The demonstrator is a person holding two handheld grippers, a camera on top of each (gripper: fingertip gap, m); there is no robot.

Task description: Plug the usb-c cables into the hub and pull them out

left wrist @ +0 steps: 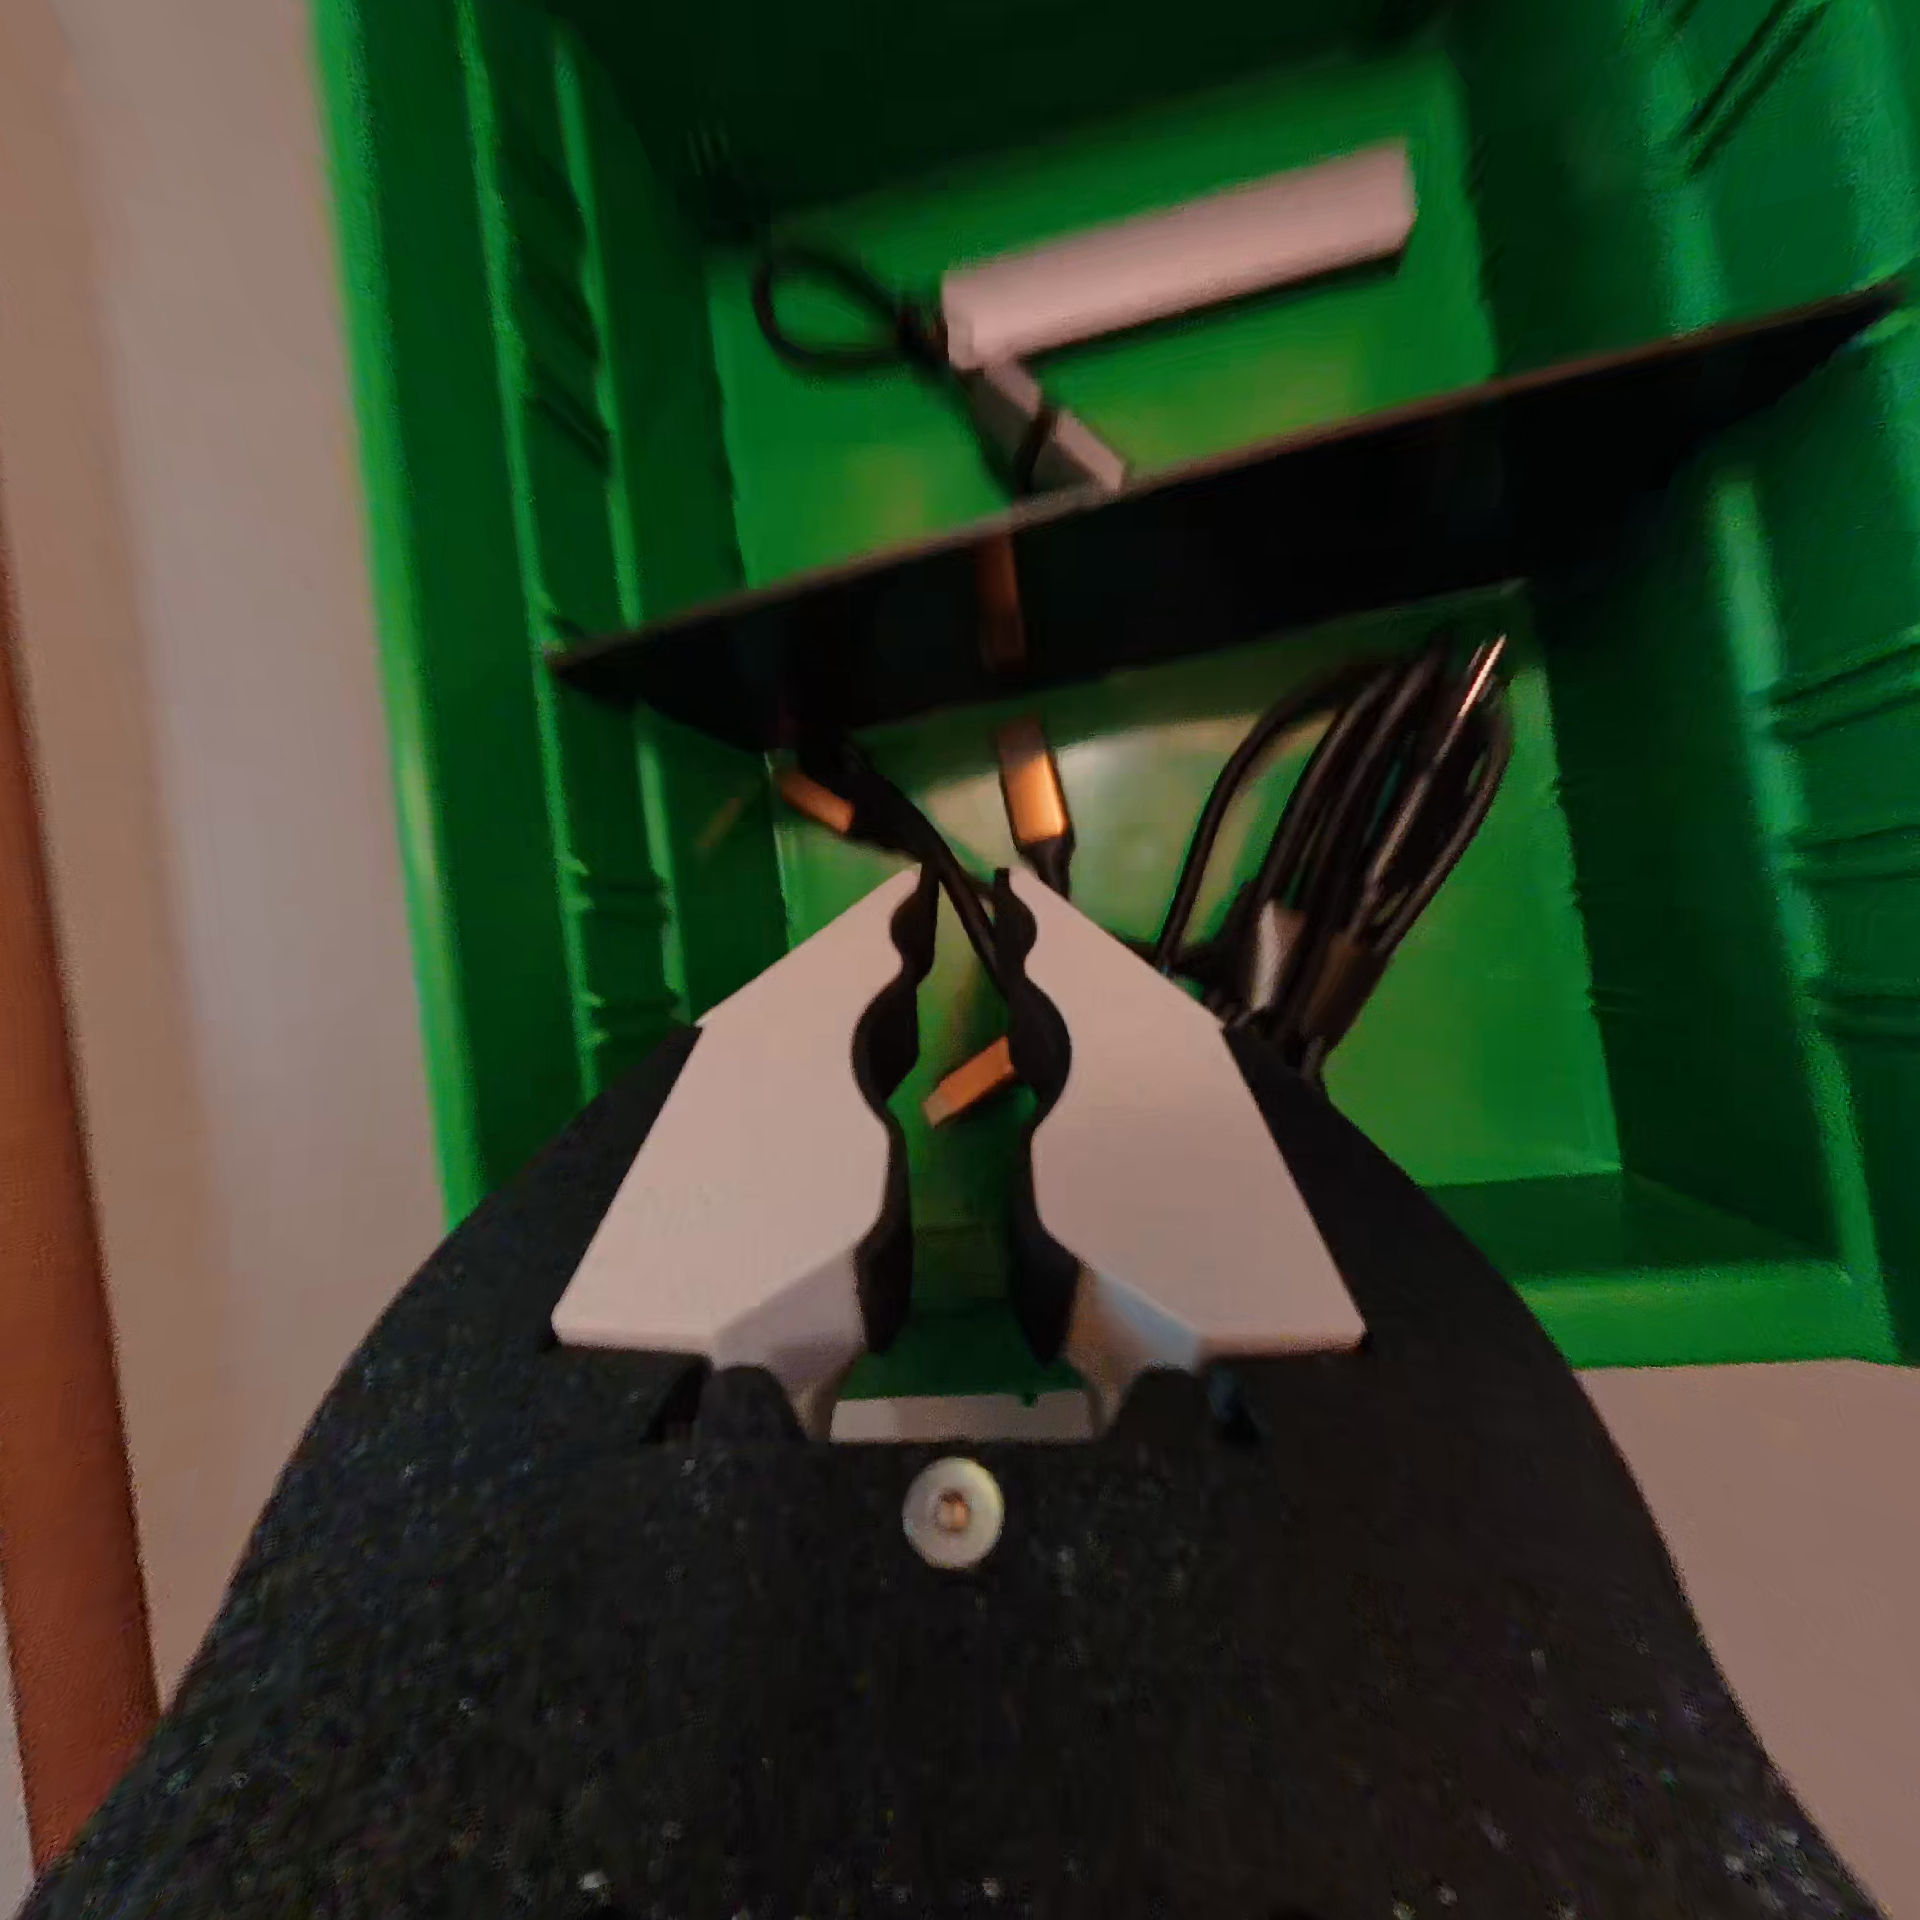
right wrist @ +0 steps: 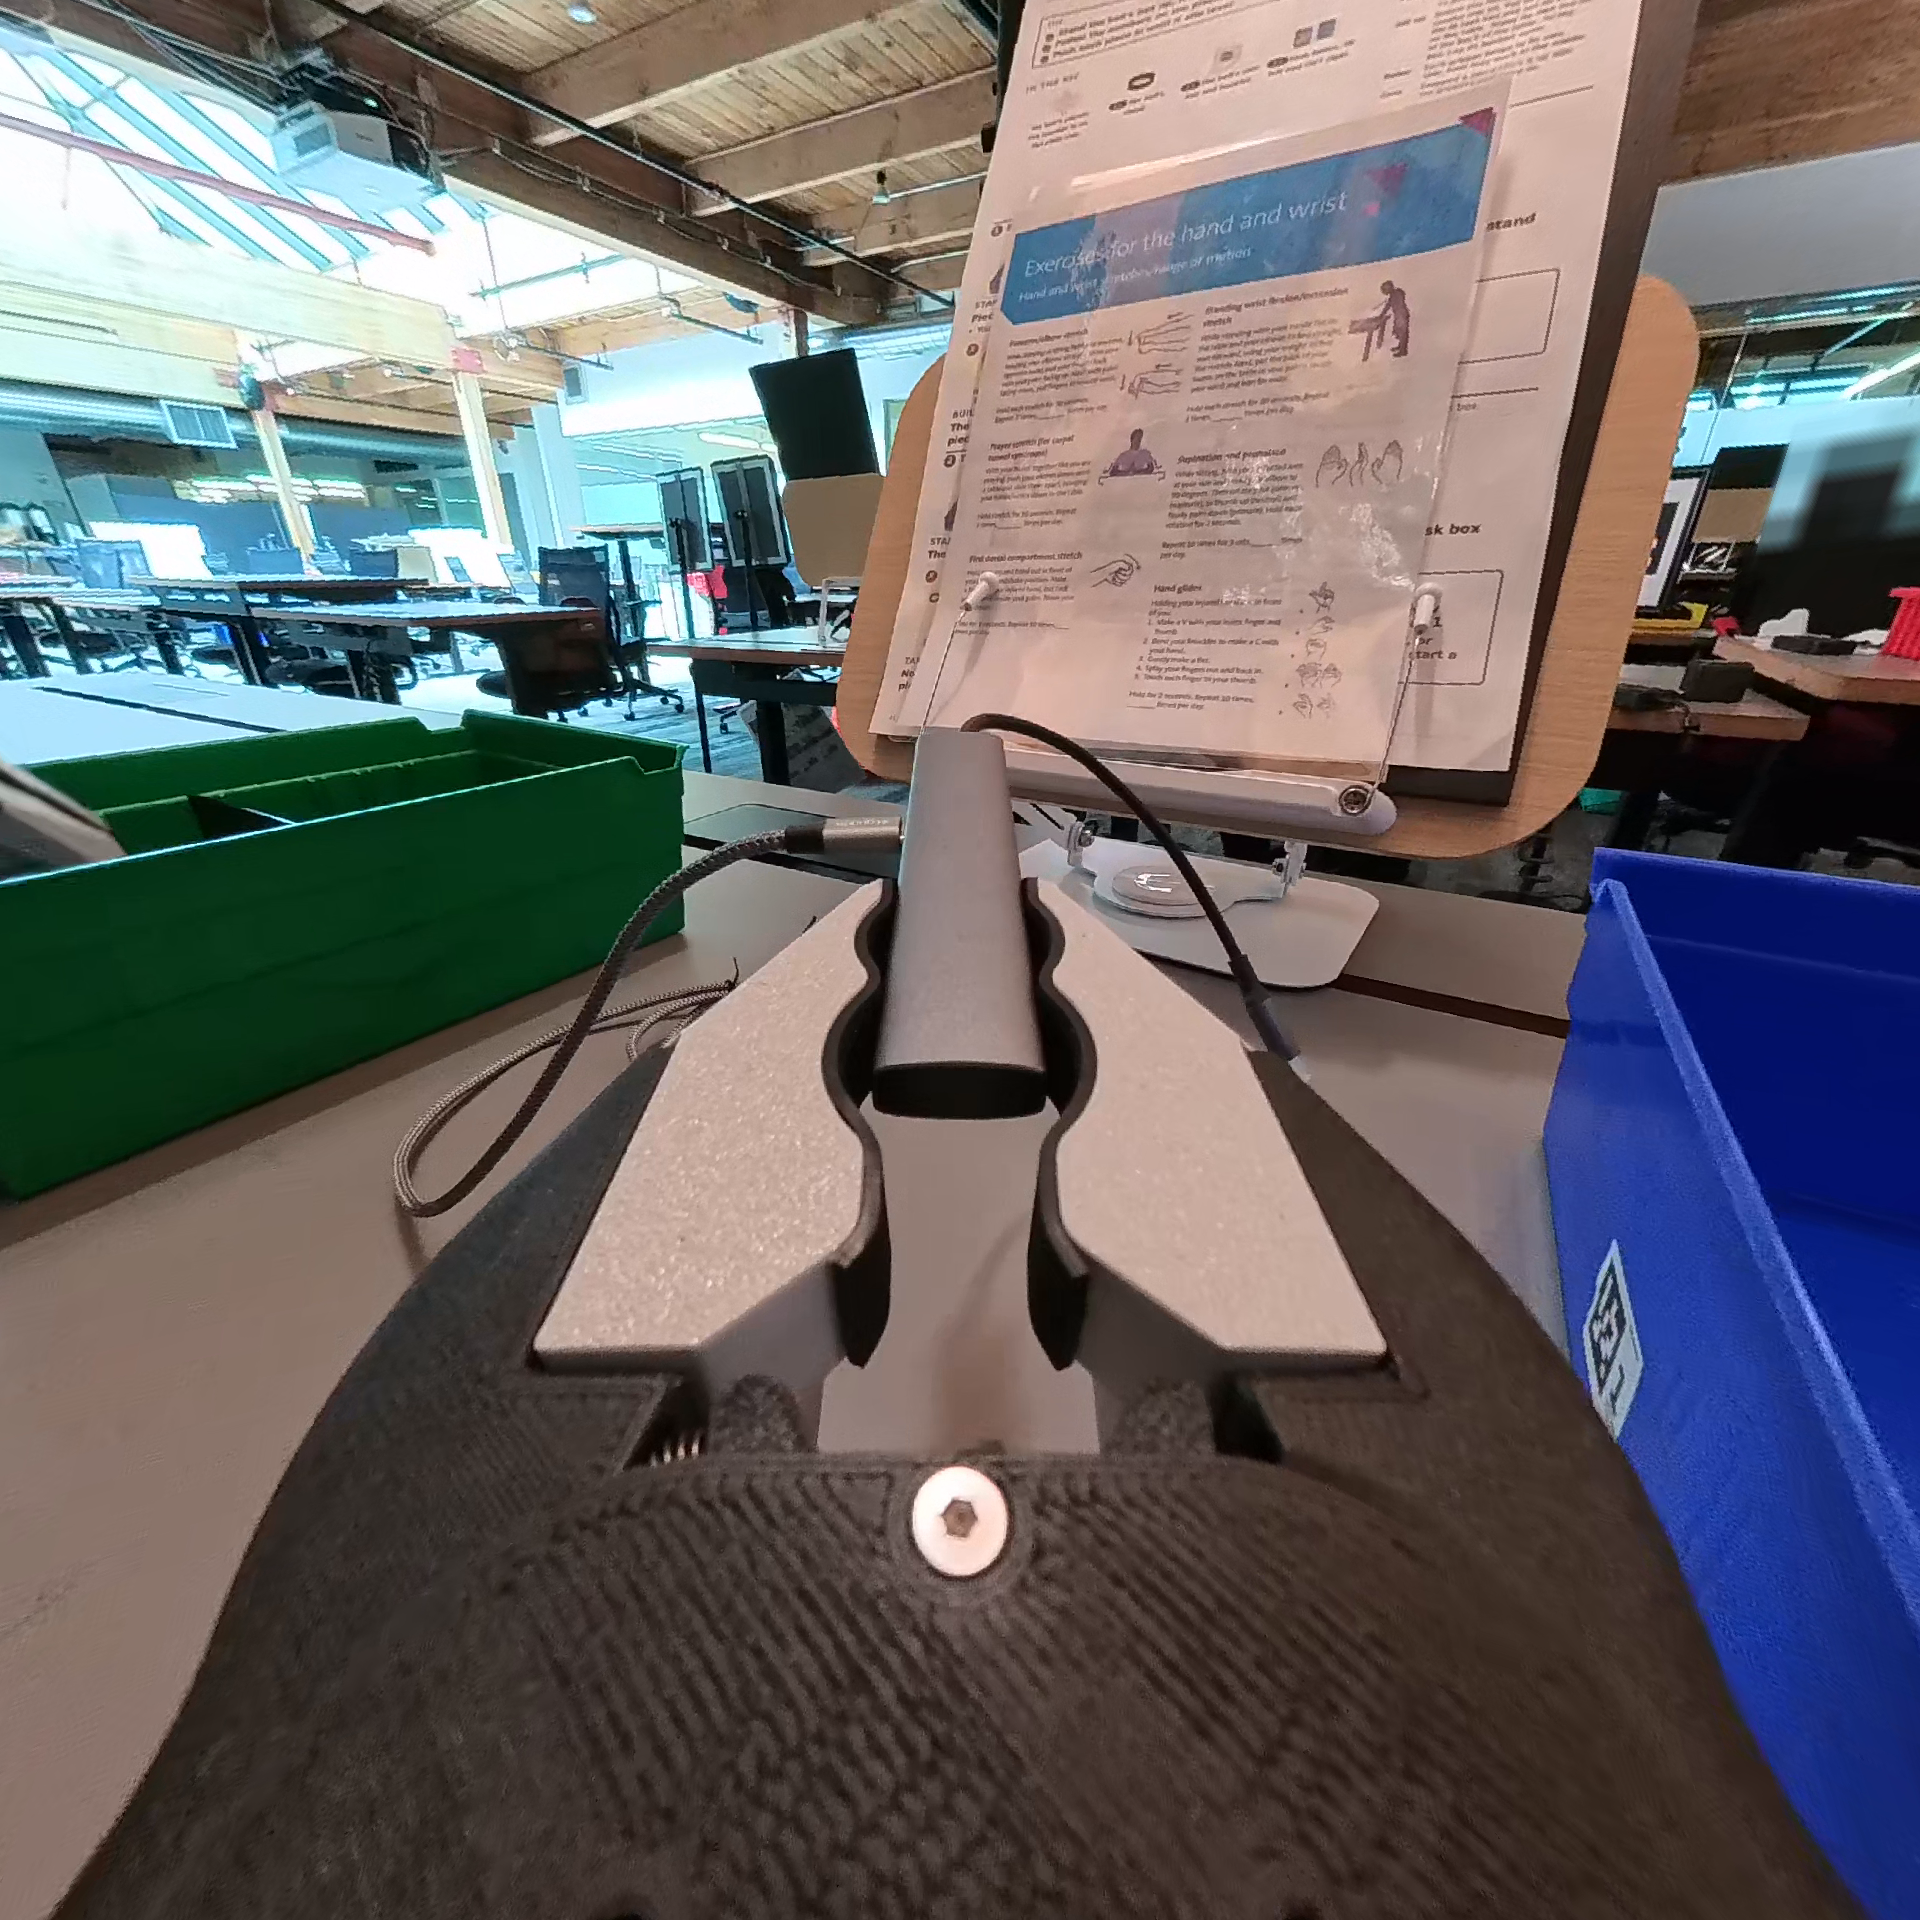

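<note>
My left gripper (left wrist: 961, 894) points down into a green bin (left wrist: 499, 727). Its jaws are nearly together around a thin black USB-C cable (left wrist: 935, 862), which crosses between the fingertips. That cable's metal plugs show at upper left (left wrist: 816, 805) and under the fingers (left wrist: 971, 1081). Another plug (left wrist: 1029, 790) lies just beyond. The view is blurred. My right gripper (right wrist: 961, 904) is shut on a grey hub (right wrist: 956, 914) and holds it above the table. A braided cable (right wrist: 582, 1029) is plugged into the hub's left side. The hub's own black lead (right wrist: 1174, 862) curves down to the right.
A black divider (left wrist: 1195, 540) splits the green bin; the far compartment holds another grey hub (left wrist: 1174, 260), and a bundle of black cables (left wrist: 1371, 831) lies at the near right. In the right wrist view the green bin (right wrist: 312, 935) stands left, a blue bin (right wrist: 1714, 1143) right, a document stand (right wrist: 1247, 416) ahead. One gripper's finger ends stand about 40 cm off the other's. To reach the plug (left wrist: 1029, 790) in a straight line is about 5 cm for my left fingers, about 40 cm for my right.
</note>
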